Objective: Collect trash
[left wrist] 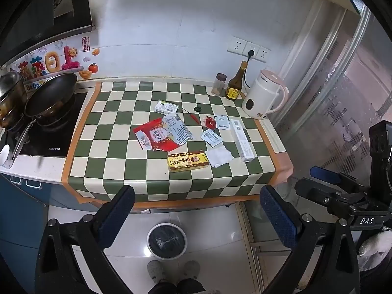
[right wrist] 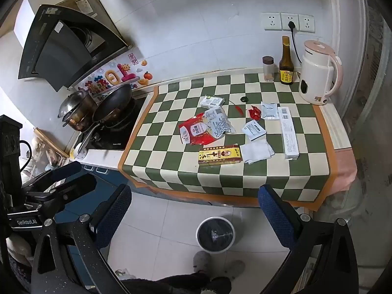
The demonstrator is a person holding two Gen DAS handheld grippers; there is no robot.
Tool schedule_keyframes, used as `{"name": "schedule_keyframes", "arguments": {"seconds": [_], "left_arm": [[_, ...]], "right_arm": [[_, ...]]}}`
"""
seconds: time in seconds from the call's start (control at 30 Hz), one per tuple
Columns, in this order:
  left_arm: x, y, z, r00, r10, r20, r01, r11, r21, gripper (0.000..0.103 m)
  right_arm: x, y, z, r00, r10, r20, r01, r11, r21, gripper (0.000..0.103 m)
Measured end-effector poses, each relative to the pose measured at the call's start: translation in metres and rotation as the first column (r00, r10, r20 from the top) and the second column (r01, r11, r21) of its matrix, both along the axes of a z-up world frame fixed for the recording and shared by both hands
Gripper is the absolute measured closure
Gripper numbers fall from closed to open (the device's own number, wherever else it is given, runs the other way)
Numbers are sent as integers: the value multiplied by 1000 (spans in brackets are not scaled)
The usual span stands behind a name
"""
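Trash lies scattered on the green-and-cream checkered counter mat [left wrist: 117, 169] [right wrist: 257, 178]: a torn red and white bag [left wrist: 156, 136] [right wrist: 203, 129], a yellow box [left wrist: 188, 161] [right wrist: 219, 158], a white tissue [left wrist: 219, 156] [right wrist: 257, 151], a long white carton [left wrist: 242, 140] [right wrist: 289, 132], small sachets [left wrist: 212, 137] [right wrist: 253, 129] and a red wrapper [left wrist: 209, 122] [right wrist: 254, 112]. A white bin with a black liner [left wrist: 167, 241] [right wrist: 215, 234] stands on the floor below. My left gripper [left wrist: 196, 218] and right gripper [right wrist: 194, 218] hang open and empty in front of the counter, above the floor.
A white kettle [left wrist: 263, 98] [right wrist: 318, 76], a brown bottle [left wrist: 236, 83] [right wrist: 286, 63] and a spice jar [left wrist: 220, 84] [right wrist: 268, 69] stand at the counter's back right. A wok [left wrist: 51, 93] [right wrist: 112, 105] and a pot [left wrist: 9, 98] [right wrist: 76, 110] sit on the hob at left. Slippered feet [left wrist: 171, 269] stand by the bin.
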State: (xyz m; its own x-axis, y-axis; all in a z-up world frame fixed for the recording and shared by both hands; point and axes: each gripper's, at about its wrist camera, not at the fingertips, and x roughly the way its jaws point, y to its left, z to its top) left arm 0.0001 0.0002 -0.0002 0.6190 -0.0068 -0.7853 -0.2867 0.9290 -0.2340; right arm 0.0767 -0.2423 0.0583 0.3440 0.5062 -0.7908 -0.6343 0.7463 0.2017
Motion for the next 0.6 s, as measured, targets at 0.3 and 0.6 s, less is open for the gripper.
{"name": "schedule_keyframes", "arguments": {"seconds": [0.3, 0.6], "left_arm": [[1, 5, 2, 1000, -6, 6, 6, 1000, -14, 0], [1, 2, 3, 1000, -1, 11, 1, 1000, -11, 0]], "right_arm": [[4, -5, -2, 1000, 0, 10, 0, 1000, 2, 0], [1, -1, -2, 1000, 8, 14, -8, 1000, 6, 0]]}}
